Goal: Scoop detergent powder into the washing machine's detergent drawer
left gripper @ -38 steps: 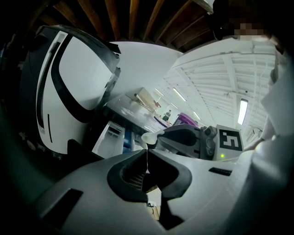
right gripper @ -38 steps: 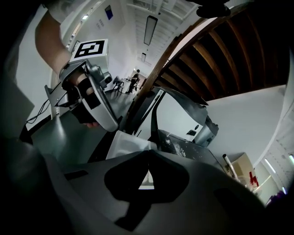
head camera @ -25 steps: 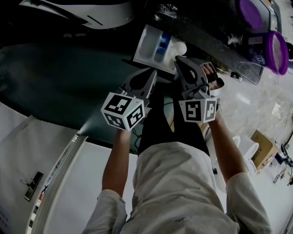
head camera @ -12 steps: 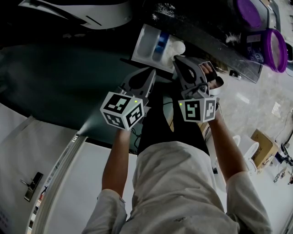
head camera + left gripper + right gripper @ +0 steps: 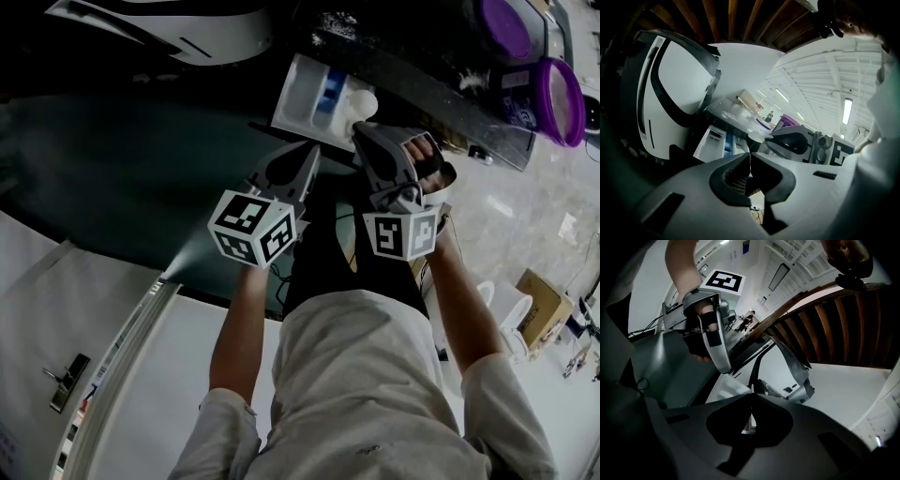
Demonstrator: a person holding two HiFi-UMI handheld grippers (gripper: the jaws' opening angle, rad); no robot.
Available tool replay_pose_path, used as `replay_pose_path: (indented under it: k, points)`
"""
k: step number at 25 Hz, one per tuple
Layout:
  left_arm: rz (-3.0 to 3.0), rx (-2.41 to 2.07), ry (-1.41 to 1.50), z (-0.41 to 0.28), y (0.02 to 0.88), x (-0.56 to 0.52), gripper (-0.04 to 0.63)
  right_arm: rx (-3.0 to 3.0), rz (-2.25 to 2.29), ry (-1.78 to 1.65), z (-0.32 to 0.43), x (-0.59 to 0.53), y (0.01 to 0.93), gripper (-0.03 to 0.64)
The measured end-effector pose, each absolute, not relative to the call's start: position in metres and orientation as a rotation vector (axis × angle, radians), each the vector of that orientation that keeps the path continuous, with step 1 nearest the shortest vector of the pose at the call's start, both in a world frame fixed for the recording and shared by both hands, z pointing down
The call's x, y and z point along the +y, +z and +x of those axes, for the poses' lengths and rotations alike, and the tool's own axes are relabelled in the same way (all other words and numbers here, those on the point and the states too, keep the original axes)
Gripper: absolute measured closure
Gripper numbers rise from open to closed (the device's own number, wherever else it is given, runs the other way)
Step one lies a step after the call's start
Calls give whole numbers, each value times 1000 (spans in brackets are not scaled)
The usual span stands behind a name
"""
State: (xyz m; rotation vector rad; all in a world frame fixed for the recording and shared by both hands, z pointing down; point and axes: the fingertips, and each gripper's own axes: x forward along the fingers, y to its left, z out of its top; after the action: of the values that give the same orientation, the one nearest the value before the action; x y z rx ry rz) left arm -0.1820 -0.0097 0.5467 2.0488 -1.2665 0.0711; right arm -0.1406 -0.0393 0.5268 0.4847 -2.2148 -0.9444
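The white detergent drawer (image 5: 305, 92) stands pulled out of the washing machine (image 5: 178, 28), with a blue insert inside it. My right gripper (image 5: 362, 131) is shut on the thin handle of a white scoop (image 5: 365, 100), whose bowl hangs at the drawer's right edge. In the left gripper view the scoop (image 5: 756, 137) sits at the right gripper's (image 5: 790, 140) tip, beside the drawer (image 5: 712, 143). My left gripper (image 5: 306, 152) is shut and holds nothing, just below the drawer's front. In the right gripper view the scoop handle (image 5: 750, 420) shows as a white sliver between the jaws. I cannot see any powder in the scoop.
Two purple-lidded tubs (image 5: 561, 101) (image 5: 509, 22) stand on the dark counter (image 5: 441, 89) to the right of the drawer. The machine's dark glass door (image 5: 122, 178) fills the left. A cardboard box (image 5: 539, 305) and cables lie on the floor at right.
My right gripper has shifted slightly left and turned, keeping the scoop at the drawer's right edge. The left gripper has barely moved.
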Motion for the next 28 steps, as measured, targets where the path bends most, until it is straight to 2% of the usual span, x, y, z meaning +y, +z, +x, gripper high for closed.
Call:
replay_pose_path:
  k: [19, 28]
  points:
    - [2104, -1297, 72, -177, 507, -16, 575, -2550, 675, -146, -137, -49, 486, 607]
    - [2150, -1315, 48, -174, 477, -21, 575, -2642, 764, 94, -126, -51, 455, 607]
